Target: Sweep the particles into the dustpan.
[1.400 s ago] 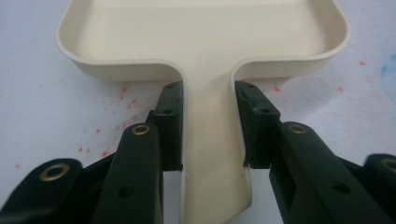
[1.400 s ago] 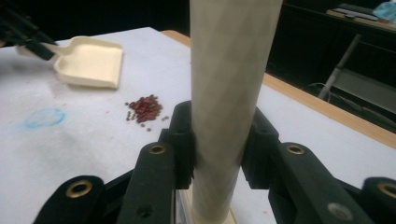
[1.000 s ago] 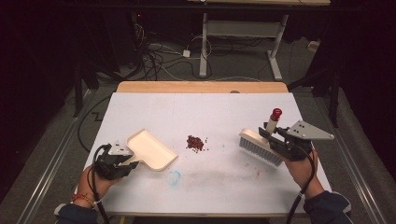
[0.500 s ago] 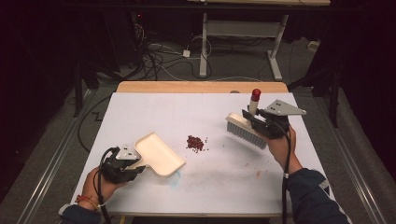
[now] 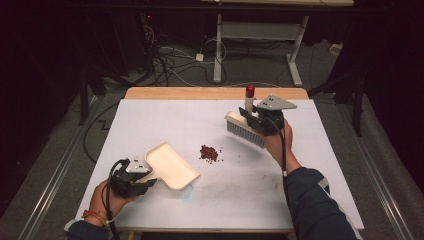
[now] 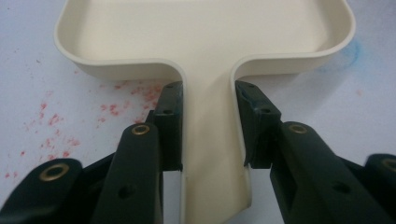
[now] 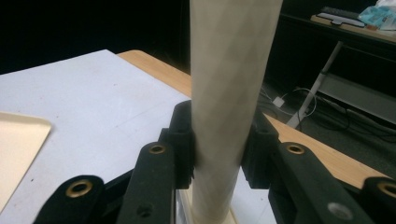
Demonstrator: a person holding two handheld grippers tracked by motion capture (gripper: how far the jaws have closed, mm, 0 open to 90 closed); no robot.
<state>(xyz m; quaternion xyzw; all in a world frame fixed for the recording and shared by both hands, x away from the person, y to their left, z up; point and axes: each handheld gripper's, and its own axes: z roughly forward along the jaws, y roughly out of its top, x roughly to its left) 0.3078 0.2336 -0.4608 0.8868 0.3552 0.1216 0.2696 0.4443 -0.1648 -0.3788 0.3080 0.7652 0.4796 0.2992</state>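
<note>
A cream dustpan (image 5: 170, 165) lies on the white table (image 5: 150, 120) at the front left. My left gripper (image 5: 150, 176) is shut on the dustpan handle (image 6: 210, 154), with its jaws pressed to both sides. A small pile of red crumbs (image 5: 209, 153) sits just right of the pan's mouth. My right gripper (image 5: 251, 116) is shut on the cream handle (image 7: 229, 107) of a brush (image 5: 244, 131), whose handle ends in a red cap (image 5: 249, 90). The brush hangs above the table, up and to the right of the crumbs, bristles down.
Faint red stains (image 6: 51, 121) mark the table beside the dustpan, and a blue smear (image 6: 352, 49) lies by its corner. A wooden strip (image 5: 215, 93) edges the table's far side. Cables (image 5: 170, 65) and a desk frame (image 5: 260, 30) stand on the floor beyond.
The right gripper has carried the brush up and to the left, toward the table's far middle. The left gripper has slid the dustpan right, closer to the crumbs.
</note>
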